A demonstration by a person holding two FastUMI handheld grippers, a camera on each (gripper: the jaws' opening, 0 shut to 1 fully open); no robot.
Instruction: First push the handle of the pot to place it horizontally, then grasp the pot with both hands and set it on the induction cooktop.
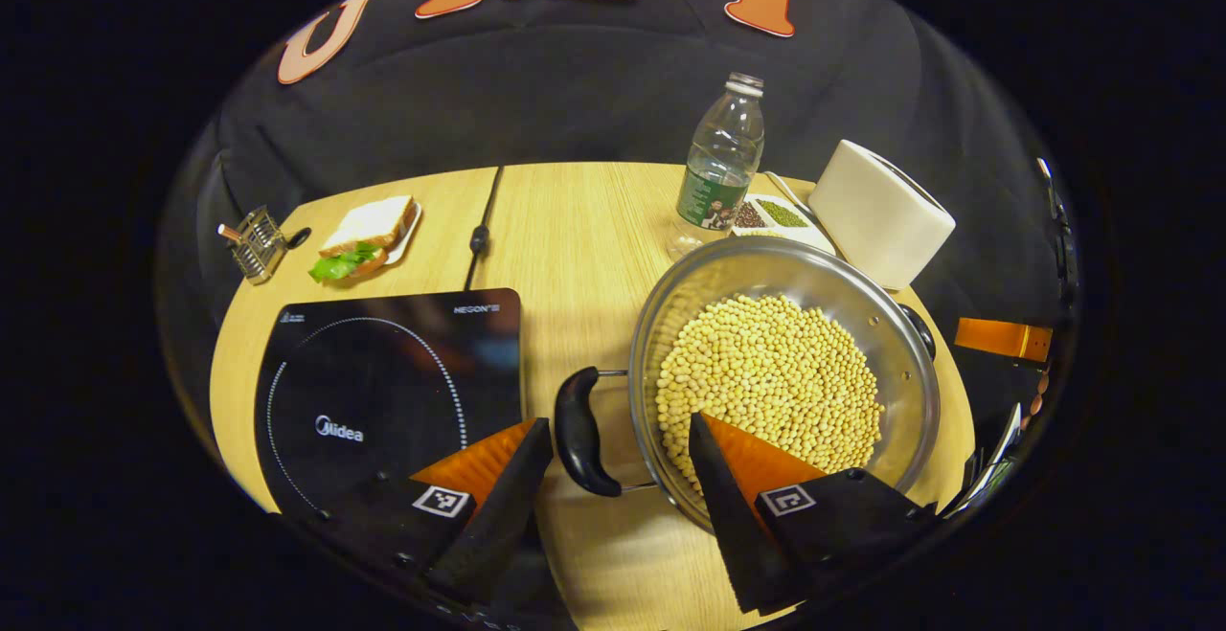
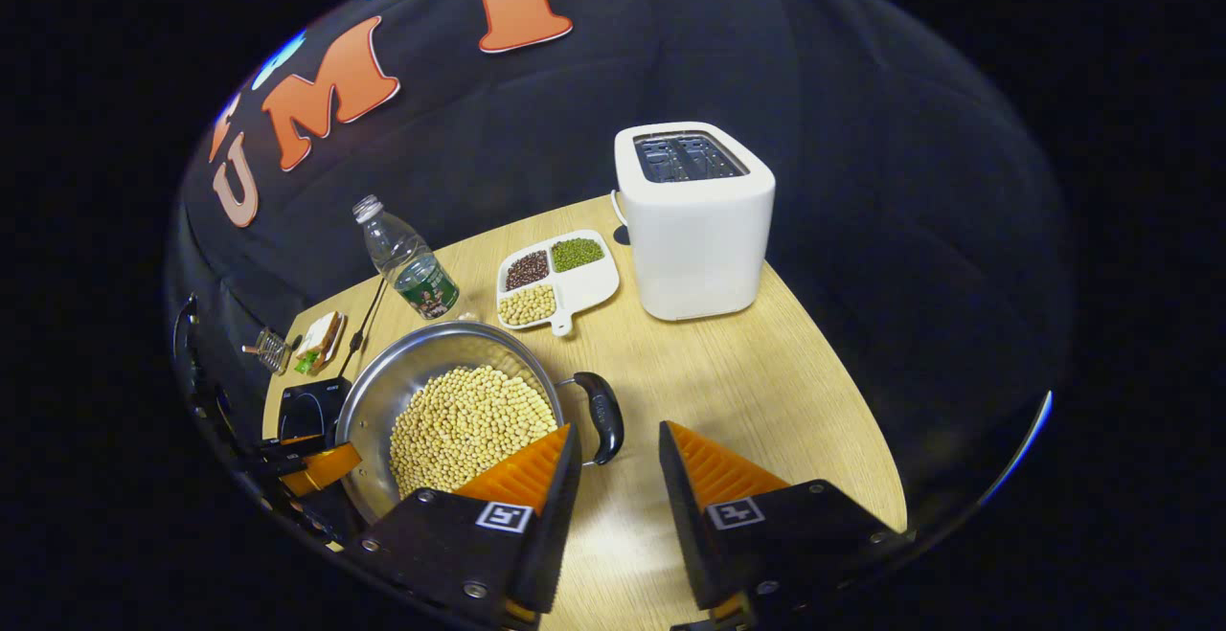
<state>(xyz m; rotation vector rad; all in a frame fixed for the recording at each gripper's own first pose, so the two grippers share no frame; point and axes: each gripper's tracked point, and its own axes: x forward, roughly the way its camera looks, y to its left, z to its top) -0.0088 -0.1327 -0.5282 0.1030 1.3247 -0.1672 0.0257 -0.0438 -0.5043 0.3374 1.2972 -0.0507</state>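
A steel pot (image 1: 900, 344) full of soybeans (image 1: 766, 372) stands on the wooden table, right of the black induction cooktop (image 1: 383, 392). Its black left handle (image 1: 578, 430) lies in the gap of my left gripper (image 1: 618, 428), which is open; the right finger reaches over the pot's rim and beans. In the right gripper view the pot (image 2: 383, 387) is at the lower left, and its right handle (image 2: 603, 416) sits just ahead of my right gripper (image 2: 615, 435), also open, near its left finger. The left gripper (image 2: 306, 463) shows beyond the pot's far side.
Behind the pot stand a plastic bottle (image 1: 720, 167), a divided dish of beans (image 2: 556, 281) and a white toaster (image 2: 694, 219). A sandwich on a plate (image 1: 369, 234) and a small wire rack (image 1: 254, 243) lie past the cooktop. A black cable (image 1: 482, 229) runs back from it.
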